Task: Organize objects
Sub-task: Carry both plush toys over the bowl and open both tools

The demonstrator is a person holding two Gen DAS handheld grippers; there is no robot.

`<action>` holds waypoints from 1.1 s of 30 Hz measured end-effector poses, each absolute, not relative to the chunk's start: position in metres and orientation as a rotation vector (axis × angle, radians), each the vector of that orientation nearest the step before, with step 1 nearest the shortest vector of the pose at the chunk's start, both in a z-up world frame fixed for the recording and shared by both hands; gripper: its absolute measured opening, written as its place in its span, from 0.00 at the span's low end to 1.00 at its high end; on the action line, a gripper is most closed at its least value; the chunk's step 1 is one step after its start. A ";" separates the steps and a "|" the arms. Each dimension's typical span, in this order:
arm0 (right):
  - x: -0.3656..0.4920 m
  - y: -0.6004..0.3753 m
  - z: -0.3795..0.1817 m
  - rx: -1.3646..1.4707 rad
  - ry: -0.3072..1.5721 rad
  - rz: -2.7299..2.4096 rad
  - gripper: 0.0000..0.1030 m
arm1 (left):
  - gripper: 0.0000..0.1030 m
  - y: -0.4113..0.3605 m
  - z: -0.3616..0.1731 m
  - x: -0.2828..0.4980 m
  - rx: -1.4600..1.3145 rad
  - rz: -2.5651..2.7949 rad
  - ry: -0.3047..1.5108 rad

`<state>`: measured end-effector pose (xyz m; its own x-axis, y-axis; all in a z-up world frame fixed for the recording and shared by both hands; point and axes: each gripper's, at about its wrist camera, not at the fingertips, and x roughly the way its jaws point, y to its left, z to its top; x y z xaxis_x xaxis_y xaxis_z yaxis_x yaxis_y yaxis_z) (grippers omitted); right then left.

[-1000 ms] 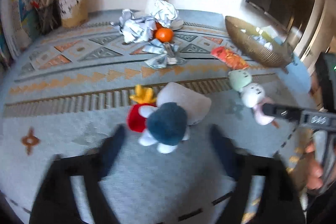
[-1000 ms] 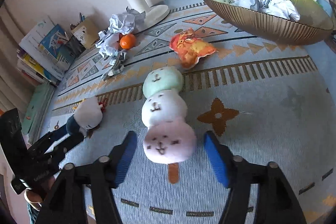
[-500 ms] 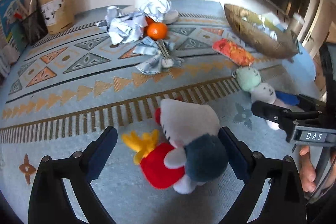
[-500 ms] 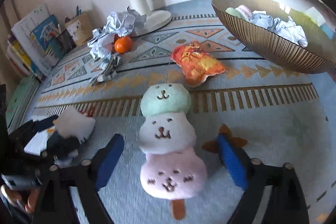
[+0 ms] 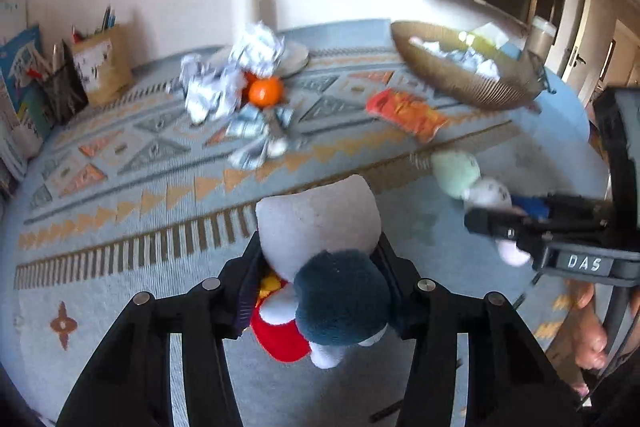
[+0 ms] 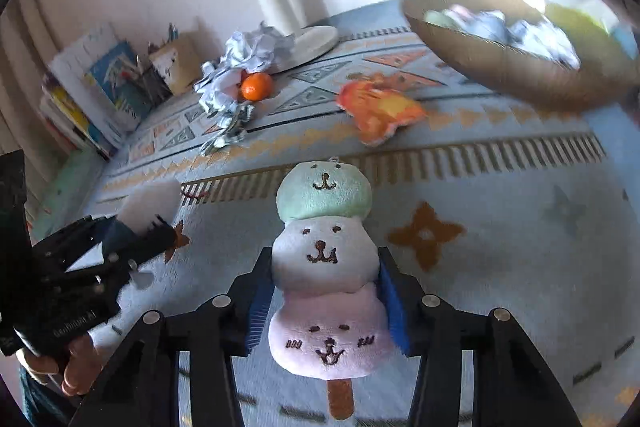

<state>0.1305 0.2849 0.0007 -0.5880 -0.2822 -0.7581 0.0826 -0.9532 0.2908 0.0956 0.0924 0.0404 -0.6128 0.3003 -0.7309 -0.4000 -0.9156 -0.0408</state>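
Note:
A white, dark-blue and red plush toy (image 5: 320, 227) sits between the fingers of my left gripper (image 5: 320, 279). The jaws are closing and the pads press on its sides. My right gripper (image 6: 326, 291) is closing too, its blue pads squeezing a plush skewer (image 6: 326, 259) of green, white and pink balls on a brown stick. From the left wrist, the right gripper (image 5: 496, 215) holds that skewer (image 5: 456, 169) at the right. From the right wrist, the left gripper (image 6: 120, 239) and its toy (image 6: 150, 203) are at the left.
Everything lies on a patterned blue rug (image 5: 120, 211). A gold bowl (image 6: 500, 67) with crumpled items stands at the far right. Near it lies an orange snack packet (image 6: 380, 109). Crumpled paper (image 5: 256, 51) and an orange (image 5: 265, 91) lie by a white fan base (image 6: 316, 41). Books (image 6: 88, 99) line the left wall.
Half a second ago both grippers stood wide around their toys. Now both have closed onto them, and the left toy sits upright between the fingers.

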 end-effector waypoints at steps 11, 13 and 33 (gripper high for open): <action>0.138 0.393 0.094 0.983 -0.493 -2.900 0.47 | 0.47 0.183 0.122 0.042 -0.777 2.477 0.073; 0.129 0.409 0.109 0.938 -0.458 -3.004 0.47 | 0.47 0.205 0.130 0.017 -0.761 2.464 0.021; 0.025 0.526 0.085 1.155 -0.706 -3.032 0.72 | 0.83 0.301 0.091 -0.073 -0.898 2.377 -0.143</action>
